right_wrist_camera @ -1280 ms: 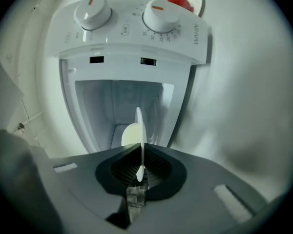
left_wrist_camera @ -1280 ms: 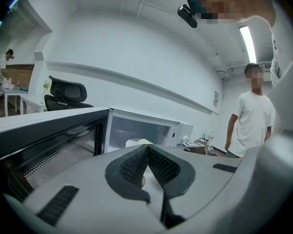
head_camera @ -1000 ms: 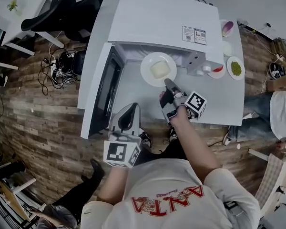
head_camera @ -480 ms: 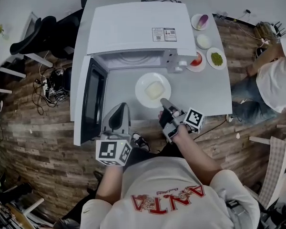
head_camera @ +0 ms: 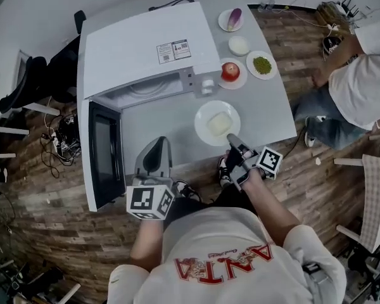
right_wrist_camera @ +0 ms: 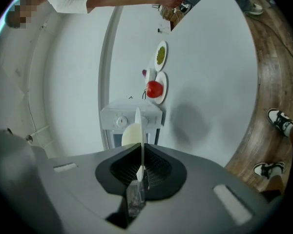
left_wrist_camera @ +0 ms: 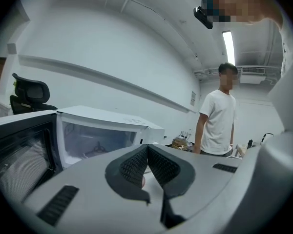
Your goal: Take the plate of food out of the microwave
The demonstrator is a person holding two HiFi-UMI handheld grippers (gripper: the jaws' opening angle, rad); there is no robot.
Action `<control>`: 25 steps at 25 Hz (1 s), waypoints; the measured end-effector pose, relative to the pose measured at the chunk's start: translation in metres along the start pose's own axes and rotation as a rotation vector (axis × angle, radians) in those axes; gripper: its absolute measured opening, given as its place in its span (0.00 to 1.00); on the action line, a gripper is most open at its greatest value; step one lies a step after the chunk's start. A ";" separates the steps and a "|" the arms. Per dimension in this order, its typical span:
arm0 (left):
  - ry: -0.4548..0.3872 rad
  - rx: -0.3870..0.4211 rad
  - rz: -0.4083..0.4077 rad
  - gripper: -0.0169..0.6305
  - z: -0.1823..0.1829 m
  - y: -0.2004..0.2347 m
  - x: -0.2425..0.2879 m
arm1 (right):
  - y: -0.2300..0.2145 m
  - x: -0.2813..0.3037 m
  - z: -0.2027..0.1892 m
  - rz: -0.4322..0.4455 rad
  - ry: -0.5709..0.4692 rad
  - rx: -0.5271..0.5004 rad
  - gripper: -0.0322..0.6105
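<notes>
Head view. The plate (head_camera: 204, 114) with its pale block of food (head_camera: 219, 124) is outside the microwave (head_camera: 145, 43), over the open surface (head_camera: 168, 122) in front of the control panel. The oven mouth (head_camera: 145, 90) lies at about 10 o'clock from it, and the door (head_camera: 104, 154) hangs wide open.

Right hand-held gripper (head_camera: 232, 139): clamped on the plate rim at the plate's 5 o'clock edge. The plate extends from the jaws toward 11 o'clock. In the right gripper view the plate (right_wrist_camera: 138, 126) shows edge-on, pinched between the pads, with the gripper (right_wrist_camera: 139, 152) rolled on its side. Cannot tell whether the plate's underside is resting on the surface or is just above it.

Left hand-held gripper (head_camera: 157, 143): jaws together with nothing between them. It is at 8 o'clock from the plate and well apart from it. The left gripper view (left_wrist_camera: 147, 154) looks toward the oven interior.

The plate is round, so it has no long axis to align. The right hand is the near one and has the grip.

Judgement: the removal looks essentially done. What remains is to seat the plate flat and release it.
</notes>
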State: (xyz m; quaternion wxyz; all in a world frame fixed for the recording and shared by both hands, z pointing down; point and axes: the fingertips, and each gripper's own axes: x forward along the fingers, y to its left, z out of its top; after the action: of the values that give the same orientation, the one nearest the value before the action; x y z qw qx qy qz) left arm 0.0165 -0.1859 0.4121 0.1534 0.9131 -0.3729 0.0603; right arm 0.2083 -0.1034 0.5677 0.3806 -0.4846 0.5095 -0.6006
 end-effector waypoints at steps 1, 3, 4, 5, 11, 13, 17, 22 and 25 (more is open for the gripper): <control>0.005 0.004 -0.010 0.04 0.000 -0.005 0.005 | -0.004 -0.007 0.010 -0.004 -0.021 0.001 0.07; 0.017 0.012 -0.029 0.04 0.001 -0.016 0.013 | -0.012 -0.018 0.031 -0.013 -0.065 0.008 0.07; 0.021 0.017 -0.037 0.04 0.000 -0.020 0.018 | -0.016 -0.023 0.041 -0.018 -0.088 0.013 0.07; 0.024 0.021 -0.044 0.04 -0.002 -0.024 0.022 | -0.021 -0.028 0.051 -0.023 -0.110 0.019 0.07; 0.052 0.032 -0.073 0.04 -0.008 -0.044 0.041 | -0.052 -0.050 0.101 -0.055 -0.224 0.052 0.07; 0.060 0.034 -0.077 0.04 -0.010 -0.049 0.045 | -0.063 -0.056 0.113 -0.076 -0.251 0.060 0.07; 0.076 0.036 -0.083 0.04 -0.014 -0.057 0.051 | -0.081 -0.062 0.130 -0.110 -0.287 0.075 0.07; 0.094 0.044 -0.092 0.04 -0.020 -0.064 0.056 | -0.101 -0.063 0.140 -0.150 -0.309 0.083 0.07; 0.102 0.046 -0.094 0.04 -0.022 -0.066 0.056 | -0.106 -0.062 0.141 -0.156 -0.316 0.088 0.07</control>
State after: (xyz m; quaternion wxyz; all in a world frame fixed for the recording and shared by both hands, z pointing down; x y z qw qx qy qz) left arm 0.1029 -0.1712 0.4300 0.1538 0.9287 -0.3198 0.1078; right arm 0.3636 -0.0583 0.6616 0.4290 -0.5937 0.3775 -0.5665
